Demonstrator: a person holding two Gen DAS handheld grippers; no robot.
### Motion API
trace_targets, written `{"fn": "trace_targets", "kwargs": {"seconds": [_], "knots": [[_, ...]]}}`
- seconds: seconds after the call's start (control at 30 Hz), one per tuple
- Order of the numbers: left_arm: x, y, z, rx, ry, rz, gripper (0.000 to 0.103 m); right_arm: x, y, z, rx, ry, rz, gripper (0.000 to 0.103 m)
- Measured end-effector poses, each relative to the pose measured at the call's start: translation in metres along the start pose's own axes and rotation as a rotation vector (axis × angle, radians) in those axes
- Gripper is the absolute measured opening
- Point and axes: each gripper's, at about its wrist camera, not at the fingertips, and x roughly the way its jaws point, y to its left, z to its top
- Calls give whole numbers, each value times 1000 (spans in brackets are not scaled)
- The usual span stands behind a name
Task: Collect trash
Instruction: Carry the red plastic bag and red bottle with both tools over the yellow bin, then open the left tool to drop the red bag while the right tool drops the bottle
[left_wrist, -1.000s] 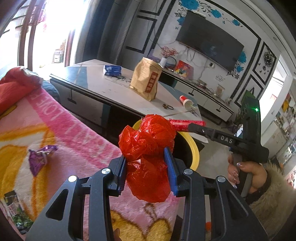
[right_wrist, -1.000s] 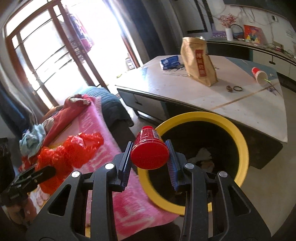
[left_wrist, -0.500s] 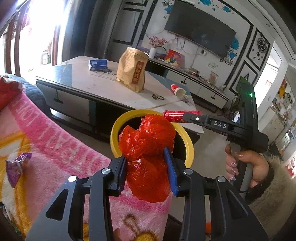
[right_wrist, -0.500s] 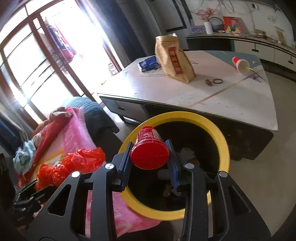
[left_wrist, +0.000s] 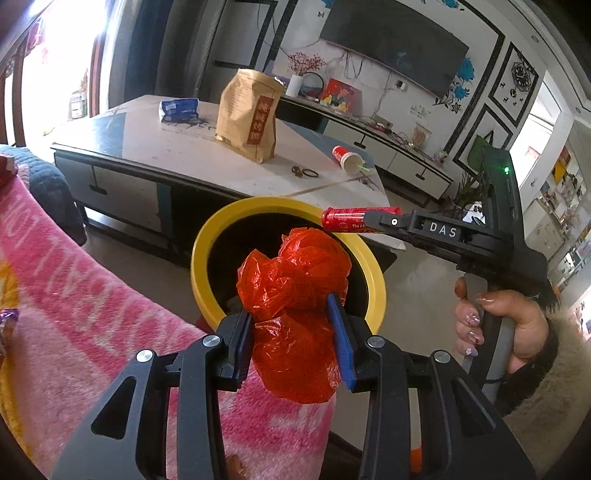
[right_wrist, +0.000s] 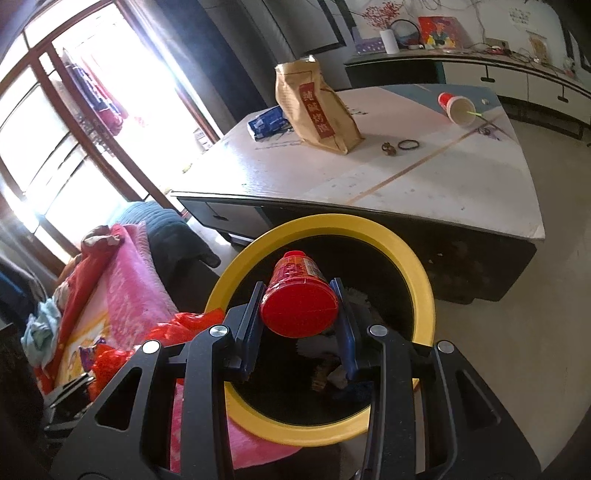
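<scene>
Since the earlier frames, both grippers have been carried closer to the yellow-rimmed bin (left_wrist: 207, 236), whose mouth is now seen more fully.

From the left wrist view, the left gripper (left_wrist: 291, 325) is seen closed about halfway on a crumpled red plastic bag (left_wrist: 293, 284), which bulges above and hangs below the blue pads (left_wrist: 341, 332). The bag is held over the near rim of the bin, at about 6 o'clock of its opening, with the pink blanket (left_wrist: 92, 314) directly beneath. A release made here could be spoiled: the light, springy film might catch on a pad, or drift and settle on the rim or the blanket instead of inside. At 3 o'clock the right gripper (left_wrist: 384, 221) is seen holding a red bottle (left_wrist: 341, 223) over the far rim, and a clash between the two tools is judged possible if both are brought inward together.

From the right wrist view, the right gripper (right_wrist: 299, 310) is seen clamped narrowly on the red bottle (right_wrist: 299, 295), its base turned to the camera and its capped neck pointed forward and down into the bin (right_wrist: 424, 288). The bottle is smooth and round, so a slip before release cannot be ruled out, yet it lies well within the opening and would probably fall inside, where pale scraps are already visible. At 8 o'clock the red bag (right_wrist: 177, 325) is partly seen. On the table (right_wrist: 424, 184) at 1 o'clock a tipped red cup (right_wrist: 456, 107) and a brown paper bag (right_wrist: 317, 110) are left uncollected.
</scene>
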Motion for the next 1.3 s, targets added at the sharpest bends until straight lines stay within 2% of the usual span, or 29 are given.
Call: {"fn": "trace_targets", "kwargs": {"seconds": [0.47, 1.07, 1.13, 1.17, 1.2, 1.27, 1.3], "knots": [[47, 2, 3, -4, 66, -22, 35, 8, -13, -2, 23, 18, -27, 28], [77, 3, 2, -19, 106, -35, 36, 12, -15, -1, 32, 27, -33, 28], [77, 3, 2, -24, 103, -35, 38, 13, -16, -1, 39, 27, -31, 29], [76, 4, 2, -28, 102, -35, 39, 12, -18, -1, 48, 24, -27, 35], [76, 4, 2, -32, 102, -36, 43, 11, -19, -1, 59, 19, -25, 39], [75, 4, 2, -35, 100, -31, 51, 10, -20, 0, 60, 13, -28, 40], [74, 4, 2, -35, 97, -28, 60, 9, -20, 0, 61, 11, -29, 42]]}}
